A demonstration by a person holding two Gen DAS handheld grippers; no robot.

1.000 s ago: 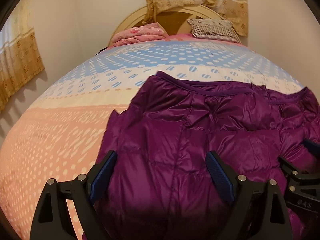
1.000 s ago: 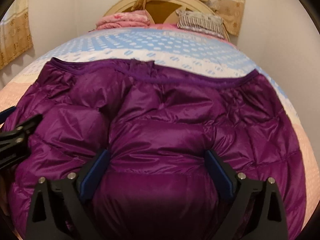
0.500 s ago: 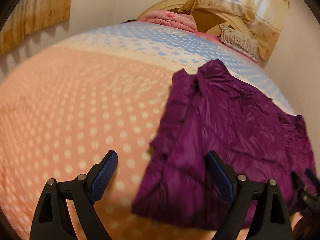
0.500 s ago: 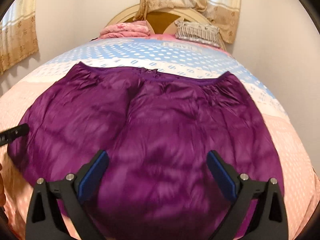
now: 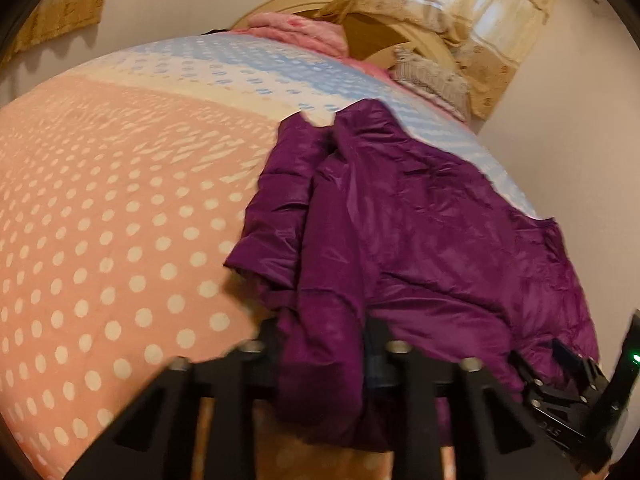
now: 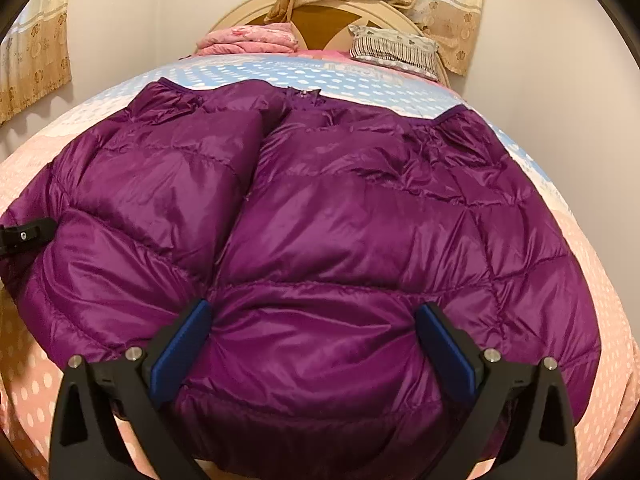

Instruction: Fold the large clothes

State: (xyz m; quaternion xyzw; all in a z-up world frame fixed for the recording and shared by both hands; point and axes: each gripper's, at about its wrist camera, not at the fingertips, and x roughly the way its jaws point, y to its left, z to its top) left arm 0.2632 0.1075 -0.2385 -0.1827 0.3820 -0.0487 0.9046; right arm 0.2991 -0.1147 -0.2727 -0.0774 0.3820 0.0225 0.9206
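Jacket (image 6: 320, 240) edge just pinched by the closing left gripper (image 5: 322, 344); right gripper (image 6: 314, 344) open astride the hem — slick fabric may slip, bunching the fold.

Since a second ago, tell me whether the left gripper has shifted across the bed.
Yes. The left gripper went from over the purple jacket to its edge beside the dotted bedspread; its jaws just closed on that edge.

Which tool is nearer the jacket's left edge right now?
Left. The left tool has just closed on a fold of the jacket at that edge, fabric between its jaws. The right tool stands open over the jacket's near middle, well in from the edge.
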